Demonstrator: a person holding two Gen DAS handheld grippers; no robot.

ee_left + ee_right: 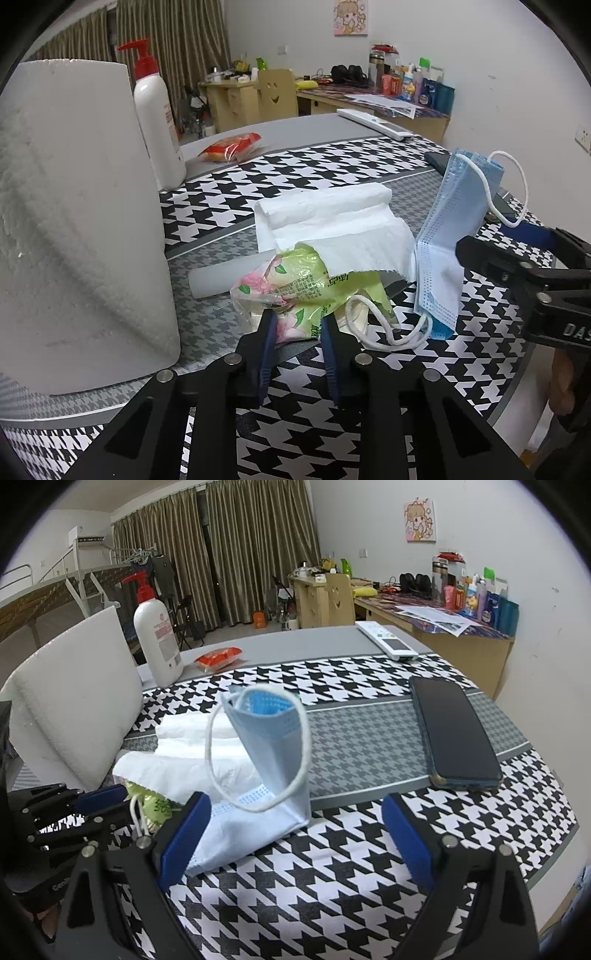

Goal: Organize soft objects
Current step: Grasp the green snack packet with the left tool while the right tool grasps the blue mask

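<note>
Tissue packet [291,291], white tissue [332,229] spilling out, pinched by left gripper [298,325]; right gripper [295,830] wide beside mask [266,746].

You're working in a lived-in home room: drawn curtains [236,550], a cluttered wooden desk [436,627] with toiletry bottles [480,598], a clothes rack [136,559], a cartoon wall picture [420,520].

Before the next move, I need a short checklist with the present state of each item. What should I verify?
1. Left tool pinches the green tissue packet: ok.
2. Right tool stands open: ok.
3. Blue face mask free of the right tool: cannot tell; it lies against one finger.
4. White tissue clear of the packet: not ok, it drapes over it.
5. Phone away from both tools: ok.
</note>
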